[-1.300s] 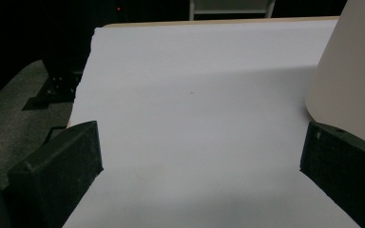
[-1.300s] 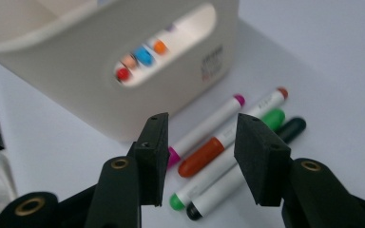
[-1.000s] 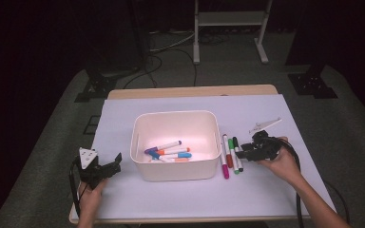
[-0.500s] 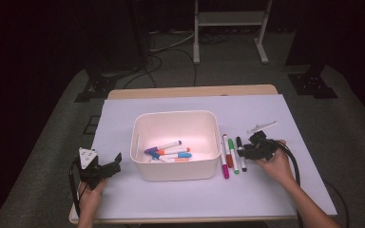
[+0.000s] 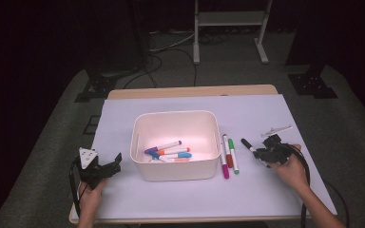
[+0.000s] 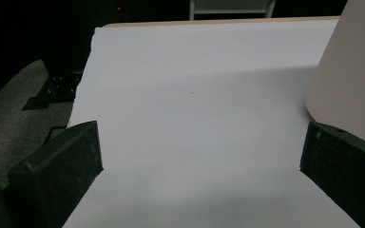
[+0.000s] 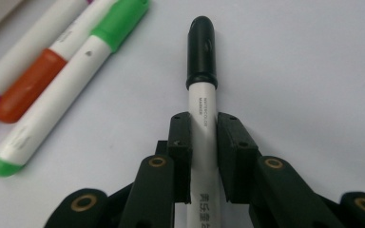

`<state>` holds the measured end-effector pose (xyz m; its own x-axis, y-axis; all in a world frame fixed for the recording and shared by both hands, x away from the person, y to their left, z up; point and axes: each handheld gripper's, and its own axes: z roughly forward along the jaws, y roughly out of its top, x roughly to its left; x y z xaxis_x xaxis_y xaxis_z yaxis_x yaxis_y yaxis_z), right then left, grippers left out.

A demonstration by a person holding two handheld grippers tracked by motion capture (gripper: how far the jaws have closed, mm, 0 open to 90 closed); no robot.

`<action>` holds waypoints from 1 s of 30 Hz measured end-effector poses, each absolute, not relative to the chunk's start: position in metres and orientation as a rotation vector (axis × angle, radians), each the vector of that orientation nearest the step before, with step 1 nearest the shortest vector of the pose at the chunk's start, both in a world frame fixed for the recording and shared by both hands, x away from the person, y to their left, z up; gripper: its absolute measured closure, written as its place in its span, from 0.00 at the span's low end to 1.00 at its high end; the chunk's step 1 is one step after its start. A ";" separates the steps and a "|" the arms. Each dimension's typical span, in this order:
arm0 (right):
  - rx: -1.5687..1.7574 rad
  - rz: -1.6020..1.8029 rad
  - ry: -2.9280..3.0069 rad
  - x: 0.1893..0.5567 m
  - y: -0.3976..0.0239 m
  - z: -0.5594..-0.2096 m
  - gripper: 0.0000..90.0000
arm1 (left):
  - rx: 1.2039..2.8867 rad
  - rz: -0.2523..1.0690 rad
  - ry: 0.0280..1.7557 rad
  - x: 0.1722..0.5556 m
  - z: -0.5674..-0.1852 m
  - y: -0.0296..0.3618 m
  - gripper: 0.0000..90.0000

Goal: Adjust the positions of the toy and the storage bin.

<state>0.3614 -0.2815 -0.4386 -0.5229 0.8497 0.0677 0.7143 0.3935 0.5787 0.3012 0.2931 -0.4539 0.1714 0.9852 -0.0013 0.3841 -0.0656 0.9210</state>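
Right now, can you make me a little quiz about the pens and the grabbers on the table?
1. True or false: the right gripper is shut on the black pen.
2. Which pen lies on the table closest to the white box? A. purple pen B. red pen C. green pen
3. Fill in the gap: the left gripper has its jaws ____, with bare white sheet between them.

Key
1. True: both jaws press the pen's white barrel, and its black cap points away from the hand.
2. A: it lies right beside the box wall; the green pen lies farthest of the three.
3. Open.
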 end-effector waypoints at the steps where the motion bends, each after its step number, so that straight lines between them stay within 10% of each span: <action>1: 1.391 0.834 2.414 0.360 -0.282 -0.438 0.84 | 1.595 0.888 1.346 0.301 -0.454 0.293 0.00; 30: 1.064 1.251 2.504 0.322 -0.238 -0.299 0.84 | 1.607 0.890 1.340 0.301 -0.454 0.293 0.00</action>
<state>0.3223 -0.2378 -0.2986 -0.7381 0.6520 0.1734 0.5301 0.4015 0.7468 0.3010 0.2928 -0.4536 0.1758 0.9844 0.0057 0.3876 -0.0746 0.9188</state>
